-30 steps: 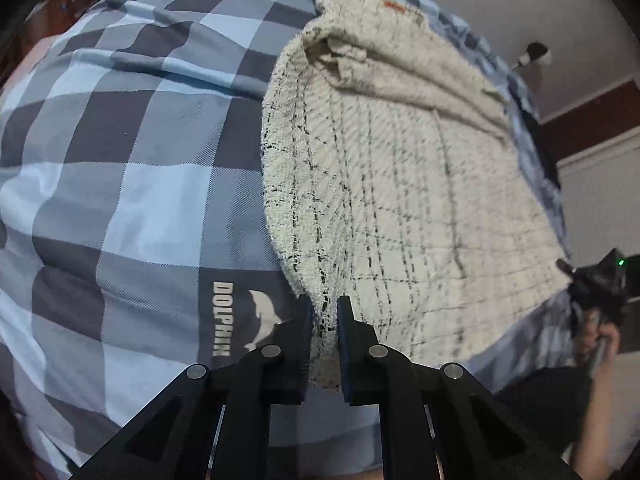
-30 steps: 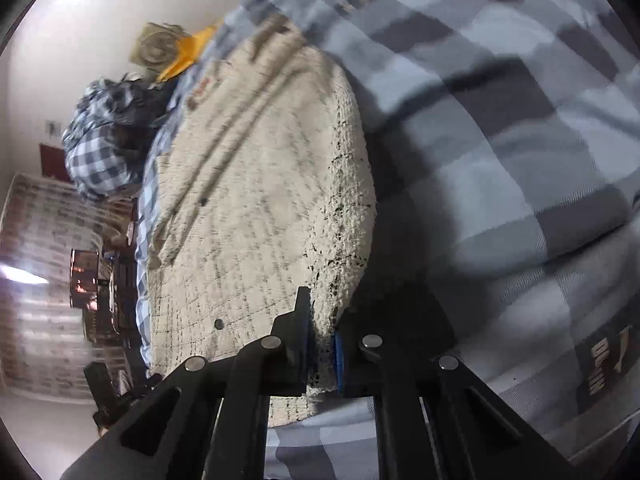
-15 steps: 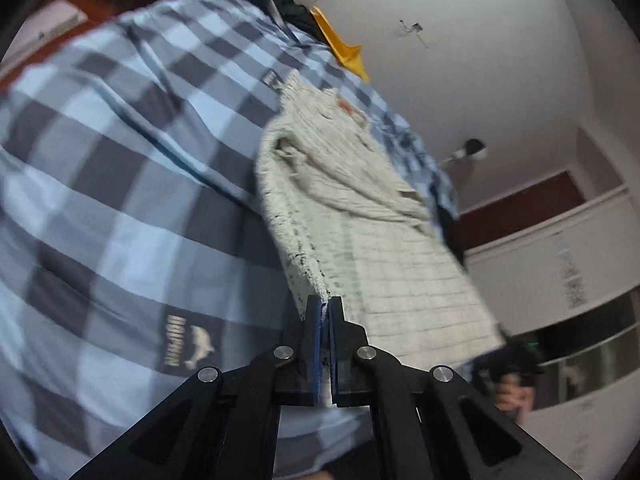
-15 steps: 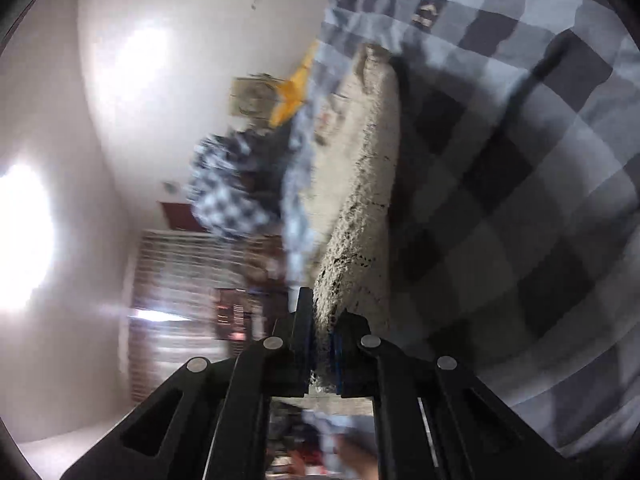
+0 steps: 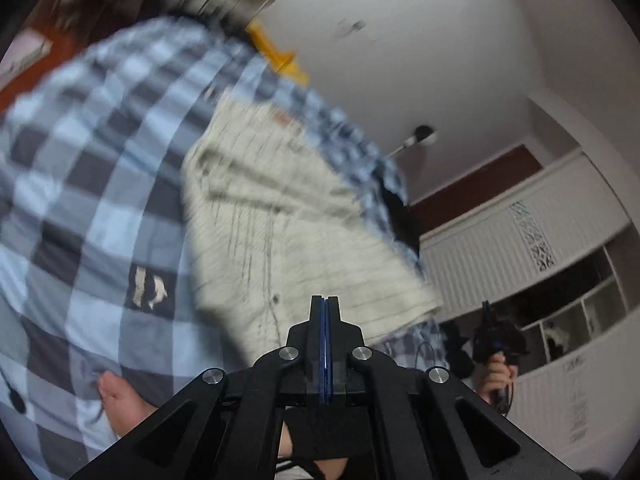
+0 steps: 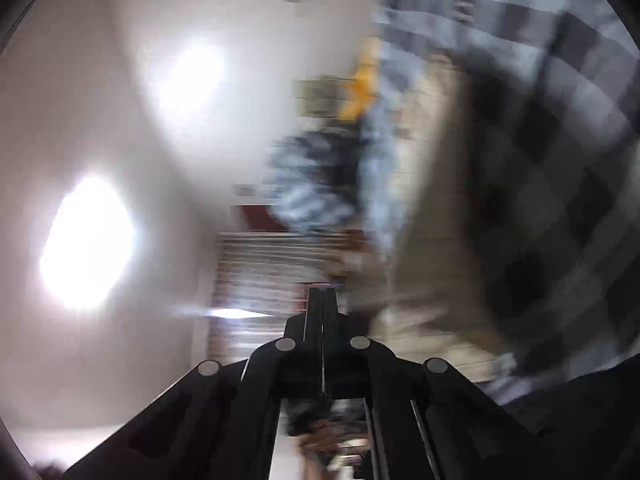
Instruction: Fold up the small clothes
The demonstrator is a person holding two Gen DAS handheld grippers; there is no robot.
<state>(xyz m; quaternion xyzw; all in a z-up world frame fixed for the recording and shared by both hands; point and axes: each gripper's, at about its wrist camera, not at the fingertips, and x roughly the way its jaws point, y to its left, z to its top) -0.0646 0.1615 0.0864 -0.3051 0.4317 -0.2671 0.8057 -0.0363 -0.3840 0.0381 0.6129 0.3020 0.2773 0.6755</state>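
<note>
Your left gripper (image 5: 325, 300) is clenched, its two black fingers pressed flat together with only the blue pads' thin line showing; nothing is pinched between them. The cream knitted garment with thin dark grid lines (image 5: 280, 216) lies spread on the blue, grey and white checked bedsheet (image 5: 92, 184), just beyond and slightly left of those fingertips, apart from them. A bare foot (image 5: 120, 400) rests on the sheet low to the left of the fingers. To their right, your hand (image 5: 496, 376) grips the other tool's handle.

Your right gripper (image 6: 322, 294) is likewise clenched on nothing. In its heavily blurred view the cream garment (image 6: 432, 216) sits to the right of the fingertips, clear of them, with the checked sheet (image 6: 560, 120) further right.
</note>
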